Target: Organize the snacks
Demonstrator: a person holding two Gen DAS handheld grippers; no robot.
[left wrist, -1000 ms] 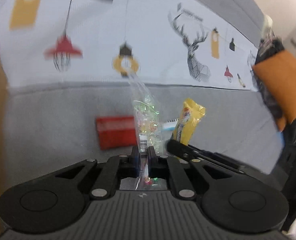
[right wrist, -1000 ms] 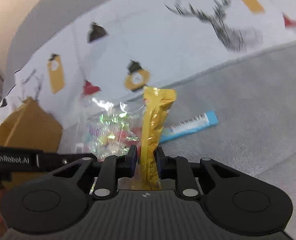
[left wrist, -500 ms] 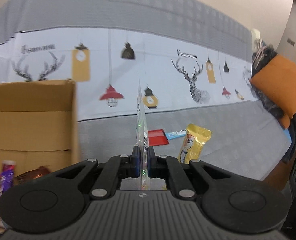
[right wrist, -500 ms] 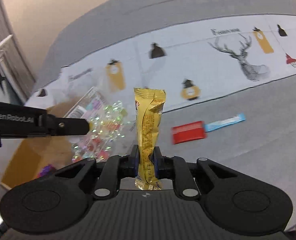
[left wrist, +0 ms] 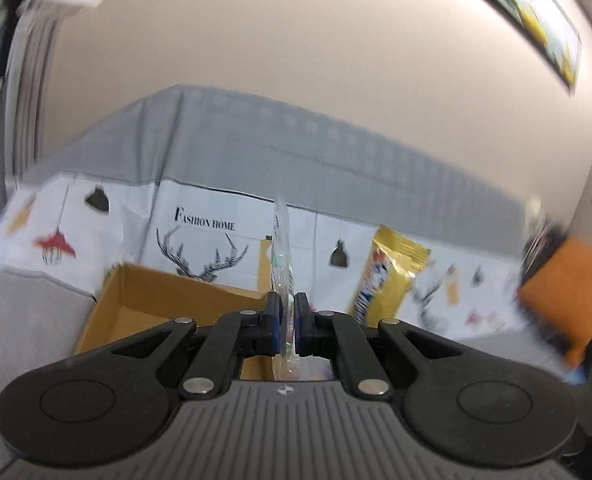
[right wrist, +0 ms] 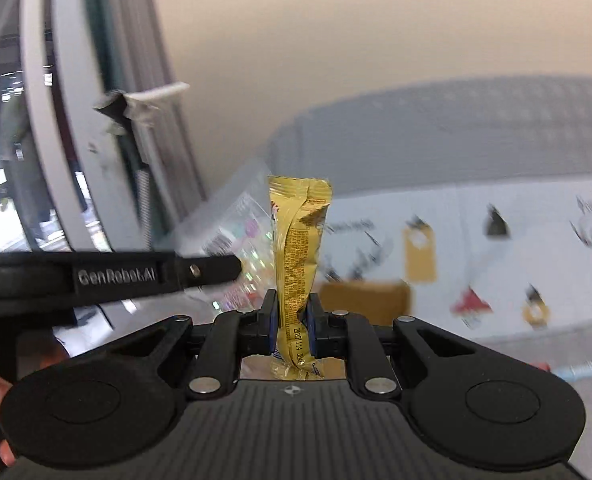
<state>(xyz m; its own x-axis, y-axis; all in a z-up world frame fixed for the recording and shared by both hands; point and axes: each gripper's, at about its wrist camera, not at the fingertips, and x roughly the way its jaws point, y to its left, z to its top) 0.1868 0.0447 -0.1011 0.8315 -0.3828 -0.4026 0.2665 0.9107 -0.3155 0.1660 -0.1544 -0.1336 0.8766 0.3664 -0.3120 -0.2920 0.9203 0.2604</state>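
While both claws hang in the air with loads, biggest risk judged as a drop short of the box (left wrist: 168,300): left claw (left wrist: 287,318) pinching only the thin edge of a clear candy bag (left wrist: 282,256), slippery film, bulk of the bag upright above the pads, so a quick swing could peel it out. Right claw (right wrist: 292,320) clamped on the low end of a gold bar (right wrist: 297,248), wrapper creased at the pinch, most of its length standing free above; could pivot or slide if jolted. Second risk: collision. Left claw seen in the right view crossing just beside the bar, candy bag right behind it; bar visible in the left view just right of the bag. Close enough to snag wrappers or knock one loose if released together. Both views blurred, so exact gap cannot be told. Pose: both claws pitched up, aimed at wall and sofa back rather than down; box open, below and ahead of left claw, only its far part seen behind the bar in the right view. Need to tilt down over the opening before letting go, one at a time. Blue snack (right wrist: 579,369) on the sofa, well off right.
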